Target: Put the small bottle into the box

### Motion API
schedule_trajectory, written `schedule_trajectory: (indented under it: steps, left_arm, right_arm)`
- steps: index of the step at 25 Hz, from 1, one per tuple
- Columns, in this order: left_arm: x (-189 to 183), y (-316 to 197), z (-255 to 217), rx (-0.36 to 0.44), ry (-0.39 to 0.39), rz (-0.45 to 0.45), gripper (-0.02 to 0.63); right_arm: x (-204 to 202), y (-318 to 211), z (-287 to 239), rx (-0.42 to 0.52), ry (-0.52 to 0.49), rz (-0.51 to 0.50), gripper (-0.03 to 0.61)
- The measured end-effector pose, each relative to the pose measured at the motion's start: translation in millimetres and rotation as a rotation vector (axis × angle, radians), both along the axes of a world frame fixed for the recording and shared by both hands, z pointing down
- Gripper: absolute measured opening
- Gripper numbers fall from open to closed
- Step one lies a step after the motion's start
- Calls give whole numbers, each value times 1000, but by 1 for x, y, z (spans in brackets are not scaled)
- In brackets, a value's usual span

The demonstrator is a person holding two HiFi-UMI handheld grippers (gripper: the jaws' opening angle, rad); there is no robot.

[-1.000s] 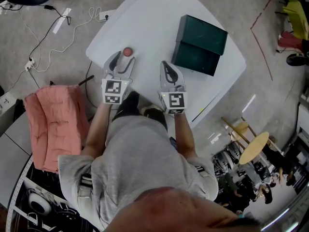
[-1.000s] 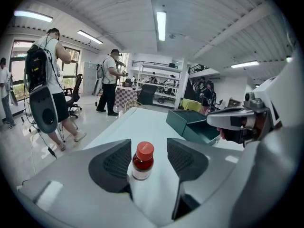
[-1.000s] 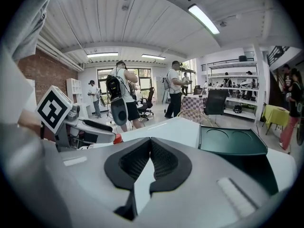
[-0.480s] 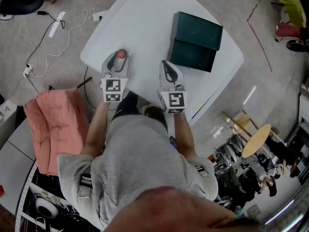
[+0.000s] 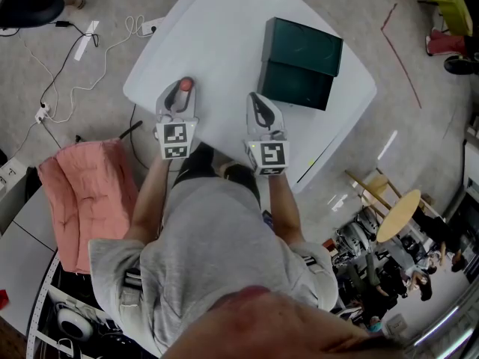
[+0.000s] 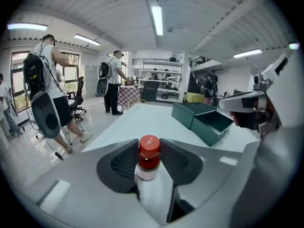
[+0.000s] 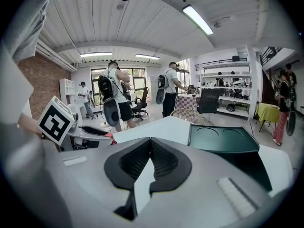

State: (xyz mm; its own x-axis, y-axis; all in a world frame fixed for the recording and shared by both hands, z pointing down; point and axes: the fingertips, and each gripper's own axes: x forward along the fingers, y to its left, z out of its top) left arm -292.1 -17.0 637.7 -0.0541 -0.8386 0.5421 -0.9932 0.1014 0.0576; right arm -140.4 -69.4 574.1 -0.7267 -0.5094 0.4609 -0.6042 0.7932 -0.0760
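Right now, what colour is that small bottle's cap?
The cap is red; the left gripper view shows it best.

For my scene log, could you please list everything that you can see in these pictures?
table: one, white, centre
small bottle: one, white with red cap, upright on the table's left
box: one, dark green, open, on the table's right
padded cloth: one, pink, left of the person
people: several, background
left gripper: one, grey, jaws have just been closing, now gripping the small bottle
right gripper: one, grey, shut, empty
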Motion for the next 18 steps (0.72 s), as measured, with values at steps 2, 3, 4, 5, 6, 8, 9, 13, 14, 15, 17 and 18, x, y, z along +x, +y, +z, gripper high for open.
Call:
schedule_trajectory:
  steps: [2,3,4,5,6,8,9,13,14,15,17,18]
  left_arm:
    - [1,0,0,4,-5,0,143]
    - [1,0,0,5,-7,-1,143]
    - [1,0,1,6,-8,-2,141]
    - [0,0,1,6,-9,-4,141]
    - [-1,0,1,7,-10,-7,138]
    - [0,-2,-2,11,-12,-7,137]
    - [2,-3,-4,15,-12,-3,137]
    - [10,-5,-13,30,-29,28,135]
    - [12,-5,-17,35,-35,35,137]
    - [14,-5,-21,41,-38,40,137]
    - [18,-5,-30,58,-35,47,137]
    - [20,-5,-35,67,-32,51,137]
  right_arm:
    - [1,0,-1,5,-3,1,3]
    - [2,1,-1,8,-3,0,3]
    - [2,1,-1,10,-3,-1,3]
    - [2,2,-1,10,-2,-1,3]
    - [2,3,-1,7,0,0,3]
    - [5,3,-1,4,7,3,3]
    - [7,3,-1,6,8,5,3]
    - [9,3,-9,24,-3,12,3]
    - [10,4,-11,27,-5,15,3]
    - [12,5,-13,30,-7,18,3]
    - [16,6,-18,38,-13,29,3]
    - [18,6,-21,43,-15,35,3]
